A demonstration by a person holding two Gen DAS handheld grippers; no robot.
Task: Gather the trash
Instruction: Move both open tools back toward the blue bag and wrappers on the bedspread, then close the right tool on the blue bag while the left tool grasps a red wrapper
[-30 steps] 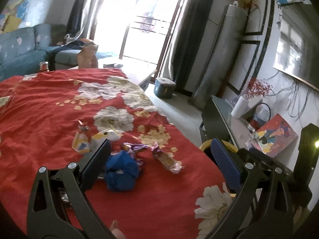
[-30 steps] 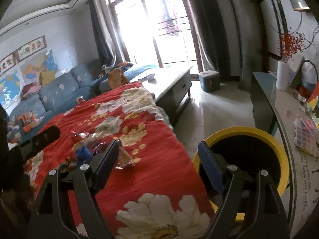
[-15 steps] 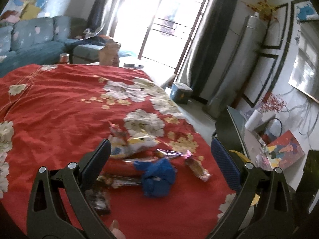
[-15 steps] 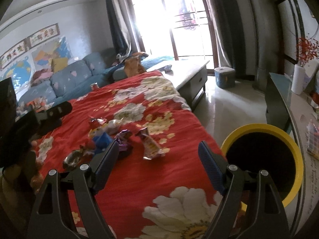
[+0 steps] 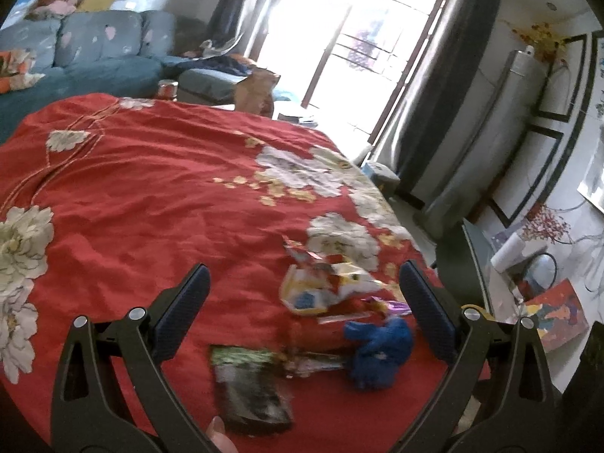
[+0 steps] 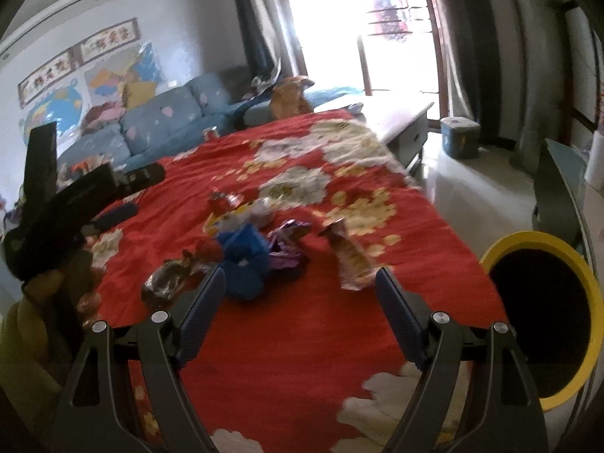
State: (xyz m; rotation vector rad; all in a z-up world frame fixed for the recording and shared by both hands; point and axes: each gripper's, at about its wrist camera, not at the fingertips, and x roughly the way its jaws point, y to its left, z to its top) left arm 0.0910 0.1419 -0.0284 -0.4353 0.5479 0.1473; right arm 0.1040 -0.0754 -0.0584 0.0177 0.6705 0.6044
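Several pieces of trash lie on a red flowered cloth (image 5: 151,196): a crumpled blue wad (image 5: 379,351) (image 6: 243,256), a white and yellow snack bag (image 5: 324,287), a dark green packet (image 5: 249,389), a purple wrapper (image 6: 287,241) and a gold wrapper (image 6: 349,256). My left gripper (image 5: 302,294) is open above the cloth, with the green packet and the snack bag seen between its fingers. My right gripper (image 6: 300,287) is open too, nearer than the pile, nothing between its pads. A yellow-rimmed bin (image 6: 543,324) stands at the cloth's right edge.
A blue sofa (image 5: 98,56) runs behind the table. A low cabinet (image 6: 407,128) and a small blue tub (image 6: 458,137) stand toward the bright glass door. A glass side table (image 5: 502,290) with a vase lies to the right. A person's hand (image 6: 49,290) holds the left tool.
Both grippers have swung left across the cloth and sunk slightly. The trash pile has shifted right in the left view and toward the middle in the right view. Jaws stay wide.
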